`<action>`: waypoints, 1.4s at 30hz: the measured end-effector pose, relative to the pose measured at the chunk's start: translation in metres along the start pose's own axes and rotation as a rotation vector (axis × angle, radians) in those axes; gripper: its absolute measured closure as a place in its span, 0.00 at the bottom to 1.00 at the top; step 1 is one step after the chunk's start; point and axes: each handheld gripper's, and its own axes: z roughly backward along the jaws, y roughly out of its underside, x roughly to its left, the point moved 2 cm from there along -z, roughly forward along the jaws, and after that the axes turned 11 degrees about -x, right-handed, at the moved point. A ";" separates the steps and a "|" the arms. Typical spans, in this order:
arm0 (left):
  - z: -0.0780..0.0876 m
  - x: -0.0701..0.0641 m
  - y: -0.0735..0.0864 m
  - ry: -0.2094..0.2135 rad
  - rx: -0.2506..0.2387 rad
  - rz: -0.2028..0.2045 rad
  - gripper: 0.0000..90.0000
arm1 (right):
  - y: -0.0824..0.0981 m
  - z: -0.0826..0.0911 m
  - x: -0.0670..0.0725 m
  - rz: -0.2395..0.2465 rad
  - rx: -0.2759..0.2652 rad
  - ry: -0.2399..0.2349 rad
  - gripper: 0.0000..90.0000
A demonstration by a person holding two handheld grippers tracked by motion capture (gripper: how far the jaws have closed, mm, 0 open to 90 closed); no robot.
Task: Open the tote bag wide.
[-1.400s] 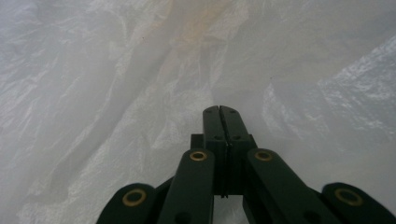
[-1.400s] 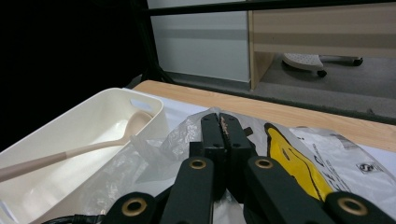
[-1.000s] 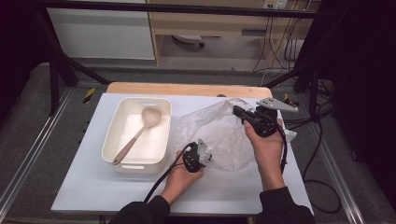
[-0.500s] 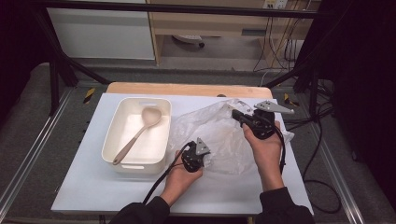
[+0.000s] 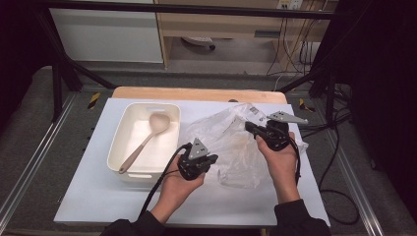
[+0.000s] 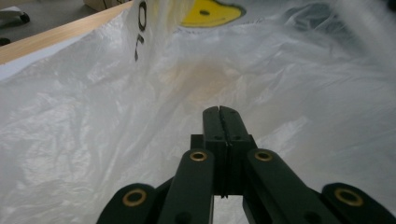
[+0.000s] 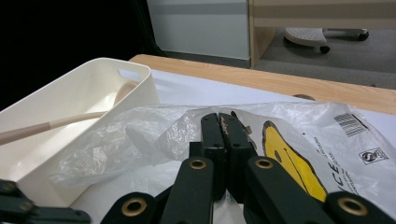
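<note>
White worktop [image 5: 98, 196]: both hand-held grippers, left [image 5: 212, 158] and right [image 5: 248, 126], pinch the bag [image 5: 231, 142]; thin film could tear or slip free.

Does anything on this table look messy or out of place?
Only the clear plastic bag: it lies crumpled and spread open on the white table, one edge pinched in the left gripper, another in the right gripper. The spoon lies slantwise inside the white tub. Nothing looks spilled or broken.

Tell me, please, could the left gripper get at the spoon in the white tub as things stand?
Probably yes: the spoon lies uncovered in the open tub just beside the left gripper, though its shut jaws pinch the plastic bag.
</note>
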 end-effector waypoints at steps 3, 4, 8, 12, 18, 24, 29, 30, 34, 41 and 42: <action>0.013 0.001 -0.012 -0.005 -0.009 -0.011 1.00 | 0.001 -0.001 0.001 0.000 0.003 -0.001 1.00; 0.017 0.000 -0.016 -0.015 -0.010 -0.021 0.96 | 0.000 -0.001 0.001 0.002 0.002 -0.002 1.00; 0.030 0.004 -0.026 -0.042 0.001 -0.035 0.77 | 0.000 -0.001 0.002 0.005 0.000 -0.006 1.00; 0.040 0.015 -0.029 -0.099 0.003 -0.023 0.55 | 0.000 0.000 0.001 0.003 0.000 -0.004 1.00; 0.053 0.040 -0.029 -0.162 0.006 0.040 0.29 | 0.000 -0.001 0.001 0.009 0.005 -0.007 1.00; 0.069 0.063 -0.031 -0.228 0.003 0.069 0.15 | 0.003 -0.003 0.003 0.017 0.016 -0.010 1.00; 0.086 0.084 -0.030 -0.296 -0.027 0.100 0.12 | 0.005 -0.003 0.003 0.018 0.020 -0.013 1.00; 0.090 0.087 -0.030 -0.304 -0.031 0.101 0.11 | 0.005 -0.003 0.003 0.020 0.020 -0.013 1.00; 0.102 0.098 -0.028 -0.336 -0.036 0.101 0.10 | 0.007 -0.003 0.003 0.019 0.026 -0.012 1.00; 0.131 0.112 -0.020 -0.372 -0.020 0.134 0.16 | 0.007 -0.003 0.003 0.022 0.029 -0.015 1.00; 0.135 0.114 -0.020 -0.380 -0.019 0.142 0.16 | 0.008 -0.003 0.003 0.025 0.029 -0.015 1.00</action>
